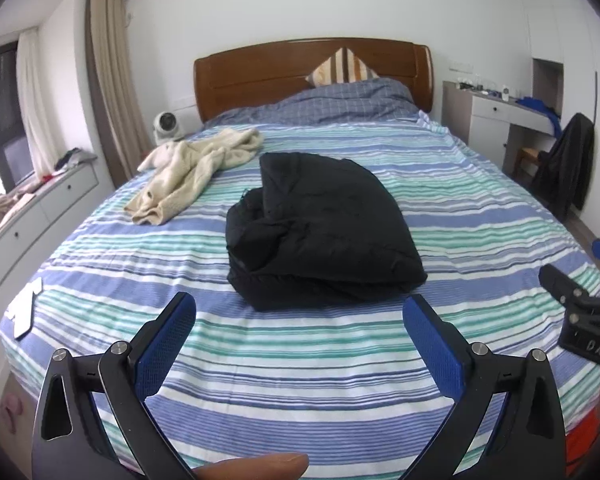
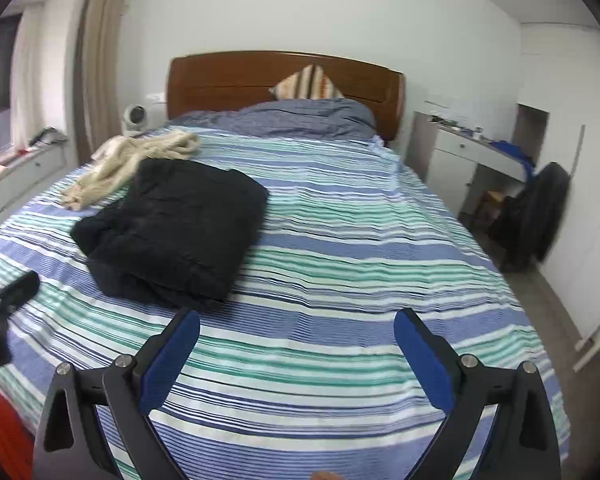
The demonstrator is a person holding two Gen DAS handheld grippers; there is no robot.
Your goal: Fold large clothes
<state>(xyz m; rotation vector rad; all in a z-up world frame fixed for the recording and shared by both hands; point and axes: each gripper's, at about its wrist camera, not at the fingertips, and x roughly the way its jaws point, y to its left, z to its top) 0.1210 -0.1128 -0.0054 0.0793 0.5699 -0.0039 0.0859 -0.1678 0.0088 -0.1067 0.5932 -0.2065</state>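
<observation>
Black garment [image 1: 324, 228] folded on bed [image 1: 460, 216] — long axis toward headboard [image 1: 300, 68]; left gripper [image 1: 300, 320] and right gripper [image 2: 297, 328] fingers spread, empty.

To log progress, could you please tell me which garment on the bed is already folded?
The black padded garment is folded into a compact bundle mid-bed; the cream fleece garment behind it lies crumpled and spread.

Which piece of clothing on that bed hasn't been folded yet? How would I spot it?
On the striped bed sheet, look toward the wooden headboard. Beyond the folded black garment, on its window side, lies a cream fluffy garment, the only pale, crumpled one.
</observation>
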